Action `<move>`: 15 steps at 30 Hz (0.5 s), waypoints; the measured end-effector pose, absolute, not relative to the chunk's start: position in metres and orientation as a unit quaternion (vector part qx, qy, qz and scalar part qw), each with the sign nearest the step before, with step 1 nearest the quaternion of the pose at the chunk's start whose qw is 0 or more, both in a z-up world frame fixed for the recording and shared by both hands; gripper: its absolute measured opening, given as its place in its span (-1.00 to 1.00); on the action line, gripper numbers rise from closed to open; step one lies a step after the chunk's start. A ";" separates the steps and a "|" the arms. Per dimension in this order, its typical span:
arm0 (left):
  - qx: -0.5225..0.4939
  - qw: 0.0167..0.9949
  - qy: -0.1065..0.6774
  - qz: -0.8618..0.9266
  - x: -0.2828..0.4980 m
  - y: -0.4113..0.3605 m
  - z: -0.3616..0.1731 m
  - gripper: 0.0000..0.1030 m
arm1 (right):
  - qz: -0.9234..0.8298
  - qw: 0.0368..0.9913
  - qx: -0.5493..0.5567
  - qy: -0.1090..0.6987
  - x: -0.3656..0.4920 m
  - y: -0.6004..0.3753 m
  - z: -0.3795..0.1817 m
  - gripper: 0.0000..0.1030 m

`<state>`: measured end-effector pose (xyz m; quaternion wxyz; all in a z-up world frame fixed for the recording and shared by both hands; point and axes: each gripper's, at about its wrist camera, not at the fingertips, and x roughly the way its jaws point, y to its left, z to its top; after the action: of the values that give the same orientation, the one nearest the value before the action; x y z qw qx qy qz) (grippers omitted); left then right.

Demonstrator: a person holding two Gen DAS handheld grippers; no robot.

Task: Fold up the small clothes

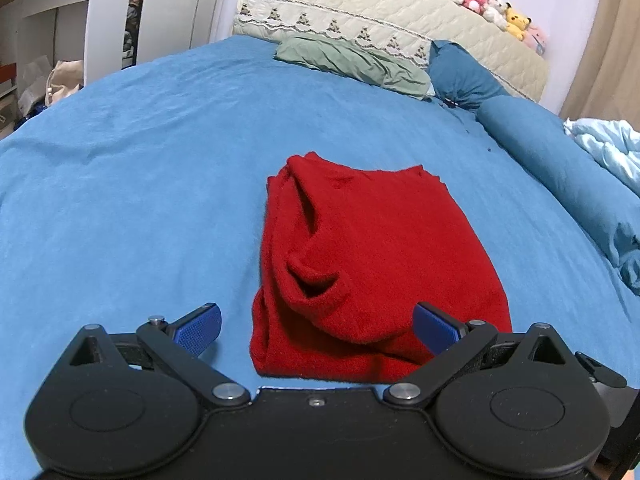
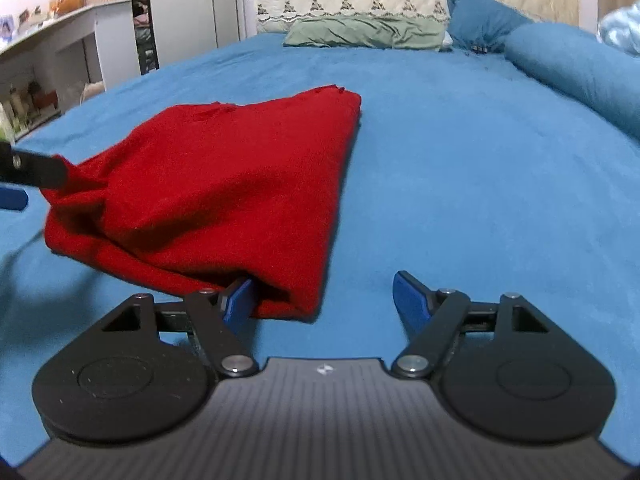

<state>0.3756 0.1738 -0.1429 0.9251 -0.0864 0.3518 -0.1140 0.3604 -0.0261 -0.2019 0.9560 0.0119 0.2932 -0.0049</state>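
Apparently a bedroom: blue bedsheet [image 1: 120, 184].

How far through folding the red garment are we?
Mostly done: the red garment lies on the blue bedspread as a compact rectangle, sleeve tucked on top. Left tool and right tool are open at its near edge, gripping nothing. Possibly one final fold remains.

Left wrist view: taken from above the near hem of the red garment [image 1: 372, 256], faced toward the headboard [image 1: 384, 12] at 12 o'clock. Right wrist view: set lower, garment at 10 o'clock. Shared: garment, bed [image 1: 120, 168], headboard.
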 end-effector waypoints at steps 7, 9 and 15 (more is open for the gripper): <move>-0.033 0.918 0.386 -0.085 0.395 0.182 -0.164 1.00 | -0.035 0.963 0.005 0.266 0.361 -0.060 -0.181 0.68; -0.021 0.908 0.409 -0.087 0.397 0.188 -0.185 1.00 | -0.030 0.960 -0.002 0.280 0.359 -0.071 -0.185 0.68; -0.002 0.917 0.391 -0.086 0.388 0.189 -0.183 0.98 | 0.003 0.952 -0.031 0.305 0.359 -0.074 -0.197 0.68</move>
<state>0.3875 0.1886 -0.1829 0.9166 -0.0019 0.3906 -0.0856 0.3588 -0.0741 -0.1973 0.9517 -0.0306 0.3054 0.0034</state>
